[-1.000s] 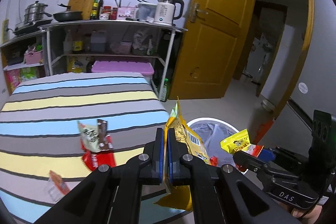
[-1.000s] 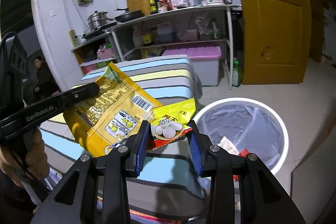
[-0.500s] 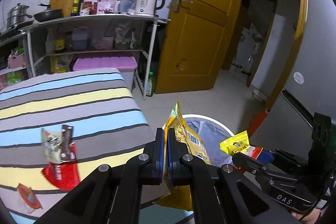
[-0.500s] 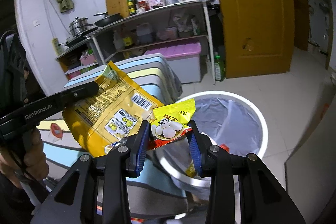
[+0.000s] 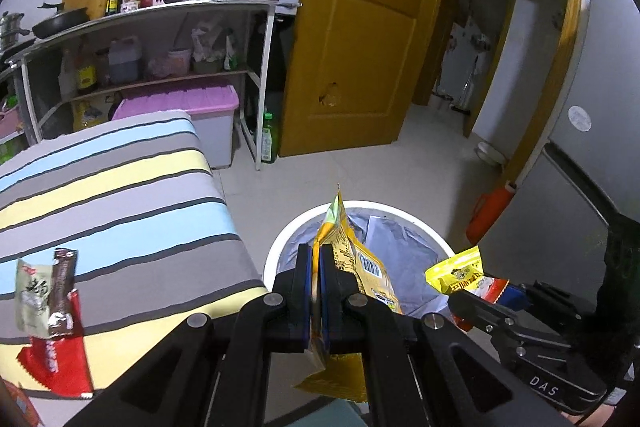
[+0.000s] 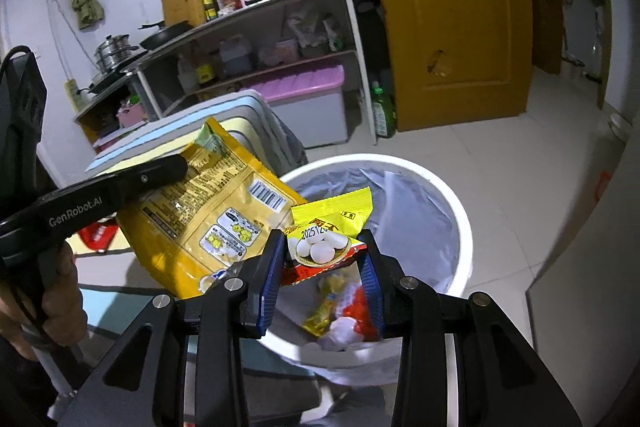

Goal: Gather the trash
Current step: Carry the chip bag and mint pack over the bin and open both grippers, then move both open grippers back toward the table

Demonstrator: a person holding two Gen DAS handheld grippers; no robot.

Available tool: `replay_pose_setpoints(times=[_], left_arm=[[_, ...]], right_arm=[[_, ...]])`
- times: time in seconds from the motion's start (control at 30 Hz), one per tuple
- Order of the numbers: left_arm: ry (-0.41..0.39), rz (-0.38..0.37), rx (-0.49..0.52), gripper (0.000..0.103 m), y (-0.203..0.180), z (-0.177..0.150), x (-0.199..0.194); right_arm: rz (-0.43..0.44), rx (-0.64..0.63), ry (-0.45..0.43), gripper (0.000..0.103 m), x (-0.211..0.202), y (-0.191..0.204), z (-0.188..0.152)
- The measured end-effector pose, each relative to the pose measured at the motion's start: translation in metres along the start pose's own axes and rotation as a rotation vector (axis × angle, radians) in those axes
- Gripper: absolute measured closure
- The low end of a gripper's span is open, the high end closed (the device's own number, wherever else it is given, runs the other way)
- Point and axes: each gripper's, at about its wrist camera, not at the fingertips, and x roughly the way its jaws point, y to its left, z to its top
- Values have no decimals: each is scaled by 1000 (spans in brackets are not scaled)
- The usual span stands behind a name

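Note:
My left gripper (image 5: 316,259) is shut on the edge of a large yellow snack bag (image 5: 362,269), which hangs over the near rim of a white bin (image 5: 276,251) lined with a grey bag. The right wrist view shows that bag (image 6: 208,211) broadside at the left. My right gripper (image 6: 324,247) is shut on a small yellow and red snack packet (image 6: 332,223), held above the bin's (image 6: 454,205) opening. Several wrappers (image 6: 336,311) lie inside the bin. In the left wrist view the right gripper (image 5: 468,301) carries its packet (image 5: 456,273) at the right.
A striped table (image 5: 120,187) at the left holds a green wrapper (image 5: 32,293), a brown one (image 5: 62,285) and a red one (image 5: 52,363). Behind stand a shelf rack (image 5: 256,75), a purple-lidded box (image 5: 180,107), a green bottle (image 5: 269,143) and an open wooden door (image 5: 360,47).
Both grippers have swung right, away from the striped table, and come down towards the bin, keeping hold of their packets. The bin now lies directly below them.

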Motion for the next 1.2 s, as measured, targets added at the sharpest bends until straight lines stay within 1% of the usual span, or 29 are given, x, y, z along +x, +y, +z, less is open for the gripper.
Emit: replay_pose_setpoints(times=[0.1, 0.27, 0.33, 0.47, 0.63, 0.8, 0.97, 1.2], left_arm=[[20, -14, -7, 100, 1, 3, 12], [31, -13, -6, 97, 4, 3, 22], [35, -12, -11, 96, 5, 2, 22], [18, -7, -8, 96, 7, 3, 18], [-6, -2, -10, 96, 10, 3, 3], [-38, 14, -21, 96, 15, -5, -22], [-67, 39, -42, 96, 29, -12, -48], [-109, 100, -71, 96, 55, -26, -87]], right_arm=[[-14, 10, 11, 64, 7, -6, 0], [-40, 33, 17, 59, 14, -14, -1], [-48, 34, 14, 58, 14, -14, -2], [-55, 24, 6, 58, 10, -12, -1], [-52, 14, -5, 58, 5, -5, 0], [-46, 0, -19, 58, -6, 6, -1], [-2, -33, -39, 58, -20, 28, -1], [63, -95, -52, 58, -32, 66, -1]])
